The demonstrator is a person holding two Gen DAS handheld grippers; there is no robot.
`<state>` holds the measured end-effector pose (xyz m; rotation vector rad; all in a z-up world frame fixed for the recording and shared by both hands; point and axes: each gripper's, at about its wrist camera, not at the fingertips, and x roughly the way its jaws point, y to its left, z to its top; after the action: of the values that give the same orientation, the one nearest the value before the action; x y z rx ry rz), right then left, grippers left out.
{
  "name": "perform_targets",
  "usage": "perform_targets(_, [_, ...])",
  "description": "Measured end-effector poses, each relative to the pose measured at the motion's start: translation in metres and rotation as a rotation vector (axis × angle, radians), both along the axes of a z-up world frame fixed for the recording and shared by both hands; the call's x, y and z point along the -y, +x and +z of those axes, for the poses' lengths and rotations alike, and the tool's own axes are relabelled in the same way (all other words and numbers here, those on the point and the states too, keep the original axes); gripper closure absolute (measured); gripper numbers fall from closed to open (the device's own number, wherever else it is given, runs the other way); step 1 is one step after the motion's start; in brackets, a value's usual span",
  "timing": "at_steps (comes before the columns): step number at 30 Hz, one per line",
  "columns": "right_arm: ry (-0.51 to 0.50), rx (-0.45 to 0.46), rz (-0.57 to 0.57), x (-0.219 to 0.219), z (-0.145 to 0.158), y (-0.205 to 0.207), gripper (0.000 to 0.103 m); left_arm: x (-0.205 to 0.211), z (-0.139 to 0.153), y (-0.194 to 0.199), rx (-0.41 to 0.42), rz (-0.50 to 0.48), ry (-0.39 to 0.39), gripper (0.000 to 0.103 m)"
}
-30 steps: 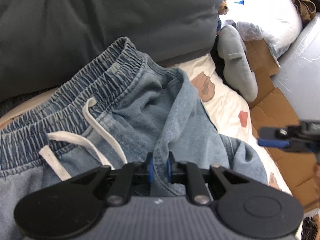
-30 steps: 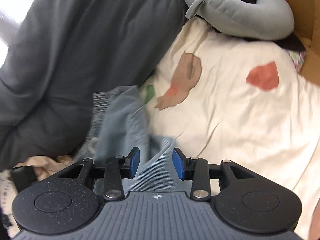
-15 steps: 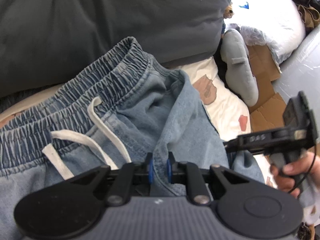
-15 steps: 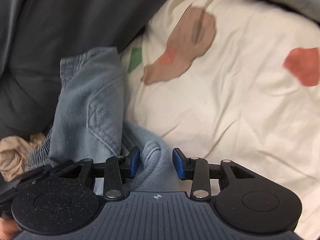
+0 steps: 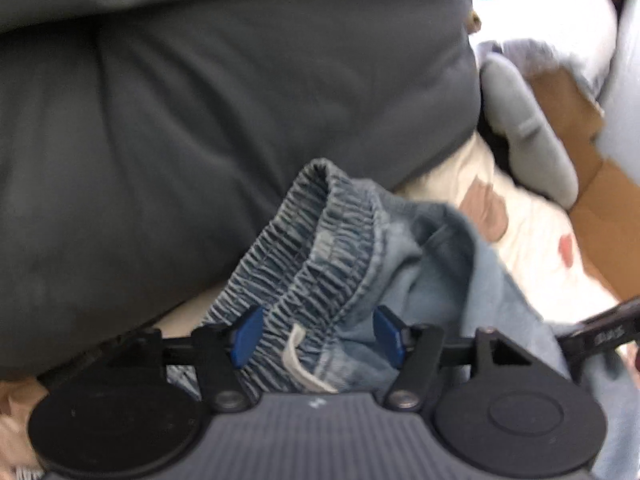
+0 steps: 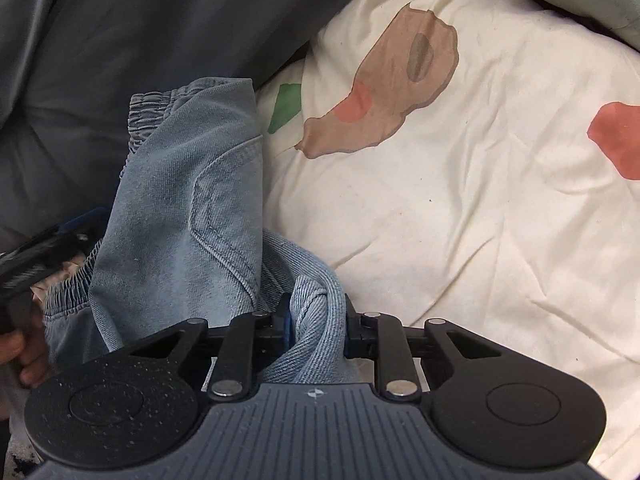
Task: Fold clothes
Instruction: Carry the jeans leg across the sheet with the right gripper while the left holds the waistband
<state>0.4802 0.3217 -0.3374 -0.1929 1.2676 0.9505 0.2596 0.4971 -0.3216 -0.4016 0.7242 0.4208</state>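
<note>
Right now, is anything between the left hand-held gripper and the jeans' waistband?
Nothing visible. The left hand-held gripper has its jaws opening with the jeans' elastic waistband and white drawstring lying directly between them. The dark grey duvet sits behind, not in the way.

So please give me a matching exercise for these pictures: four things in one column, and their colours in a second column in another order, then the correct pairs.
Things:
1. trousers
2. drawstring
3. duvet
4. bedsheet

Colours:
A. cream with coloured patches
B. dark grey
C. light blue denim
D. white

Right pairs: 1-C, 2-D, 3-B, 4-A
</note>
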Motion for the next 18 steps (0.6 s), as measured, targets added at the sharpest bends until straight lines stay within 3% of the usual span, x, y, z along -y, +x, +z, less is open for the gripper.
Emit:
perform_targets(3, [0.009,0.003,-0.012,0.002,0.001,-0.001,0.083,-0.002,-0.006,0.007,-0.022,-0.025,0.037,0.037])
perform_targets(5, [0.017,-0.001,-0.029,0.004,0.000,0.000,0.085,-0.004,-0.010,0.012,-0.036,-0.042,0.062,0.042])
perform_targets(6, [0.025,-0.006,-0.040,0.006,0.000,0.000,0.085,-0.007,-0.015,0.013,-0.048,-0.032,0.042,0.050])
perform_targets(10, [0.054,-0.009,-0.059,0.013,0.006,0.000,0.087,-0.012,-0.034,0.016,-0.103,-0.029,0.026,0.054])
perform_targets(18, [0.045,0.049,-0.069,0.029,0.026,-0.004,0.089,-0.014,-0.028,0.013,-0.124,-0.015,0.057,0.071])
